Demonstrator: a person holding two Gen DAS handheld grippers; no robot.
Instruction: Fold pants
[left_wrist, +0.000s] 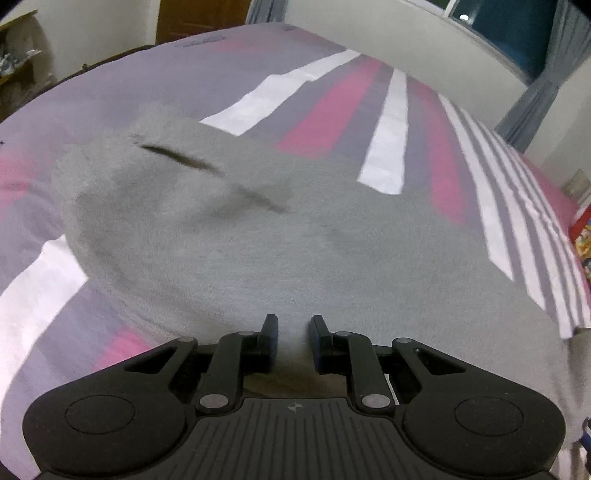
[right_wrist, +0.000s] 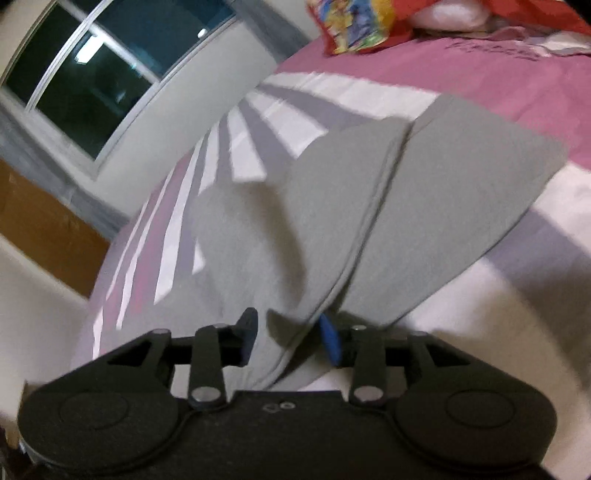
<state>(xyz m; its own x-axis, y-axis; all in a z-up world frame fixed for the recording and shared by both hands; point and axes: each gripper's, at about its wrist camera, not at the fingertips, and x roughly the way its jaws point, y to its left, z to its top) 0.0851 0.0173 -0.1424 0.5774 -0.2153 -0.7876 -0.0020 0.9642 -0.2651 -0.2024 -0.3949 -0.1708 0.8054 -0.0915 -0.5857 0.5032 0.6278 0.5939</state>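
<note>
Left wrist view: left claw (left_wrist: 293, 341) with fingers apart, nothing clamped; grey pants (left_wrist: 229, 236) spread just ahead and under it on the bed (left_wrist: 332, 110), dark pocket slit ahead-left. Only this view shows the wooden door (left_wrist: 199, 16).

Right wrist view: right claw (right_wrist: 290, 338) fingers apart, a raised fold of the pants (right_wrist: 406, 206) between them; grip unclear. Soft fleecy knit; striped pink, grey, white sheet. Printing on colourful bag (right_wrist: 354, 26) far ahead unreadable.
</note>
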